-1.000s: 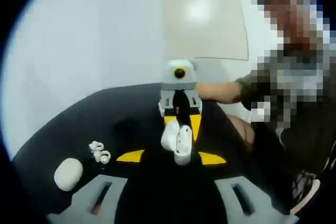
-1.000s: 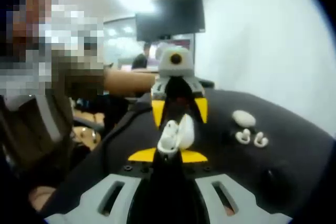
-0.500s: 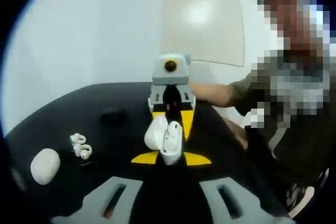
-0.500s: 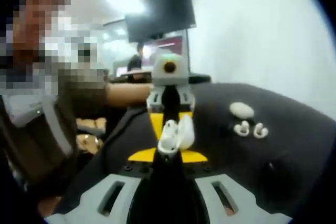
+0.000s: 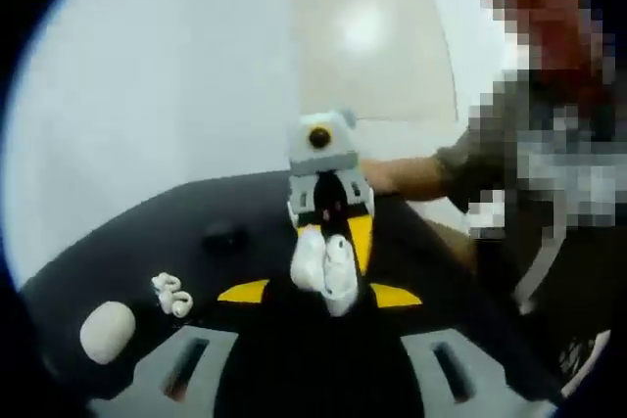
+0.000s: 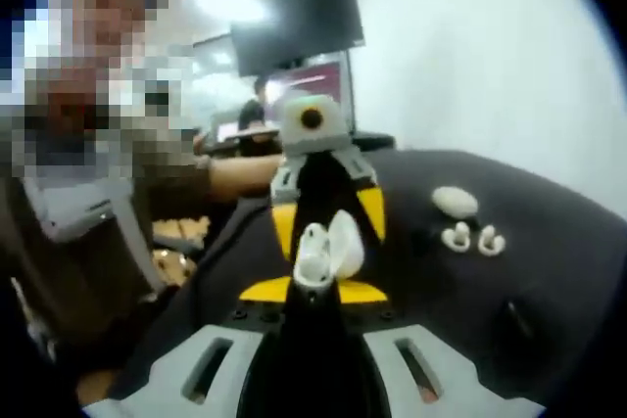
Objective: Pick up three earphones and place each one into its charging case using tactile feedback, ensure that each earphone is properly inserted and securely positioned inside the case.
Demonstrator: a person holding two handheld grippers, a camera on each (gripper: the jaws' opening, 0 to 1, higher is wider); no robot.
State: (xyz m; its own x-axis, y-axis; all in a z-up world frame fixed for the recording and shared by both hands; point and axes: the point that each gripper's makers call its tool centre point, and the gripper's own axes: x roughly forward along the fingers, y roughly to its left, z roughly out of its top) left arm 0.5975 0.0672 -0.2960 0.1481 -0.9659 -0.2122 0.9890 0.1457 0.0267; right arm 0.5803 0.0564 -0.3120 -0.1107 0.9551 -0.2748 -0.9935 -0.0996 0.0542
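Observation:
A white charging case [image 6: 313,259] with its lid [image 6: 345,242] open stands up from my right gripper [image 6: 313,291], which is shut on its lower end. My left gripper [image 5: 318,293] faces it from the other side, open, with its yellow tips spread to either side of the case [image 5: 328,266] without gripping it. Two white earphones [image 5: 171,293] lie loose on the black table [image 5: 127,252]. Beside them rests a closed oval white case [image 5: 106,330]. In the right gripper view the earphones [image 6: 472,239] and oval case [image 6: 454,201] are off to the right.
A small dark object [image 5: 223,234] lies on the table beyond the earphones. A person's forearm [image 5: 407,175] reaches in behind the right gripper. A dark monitor [image 6: 299,22] hangs behind, and a pale wall lies beyond the table edge.
My left gripper's jaws drew in close around the case half a second ago and have now spread apart again. The right gripper has kept hold of the case throughout.

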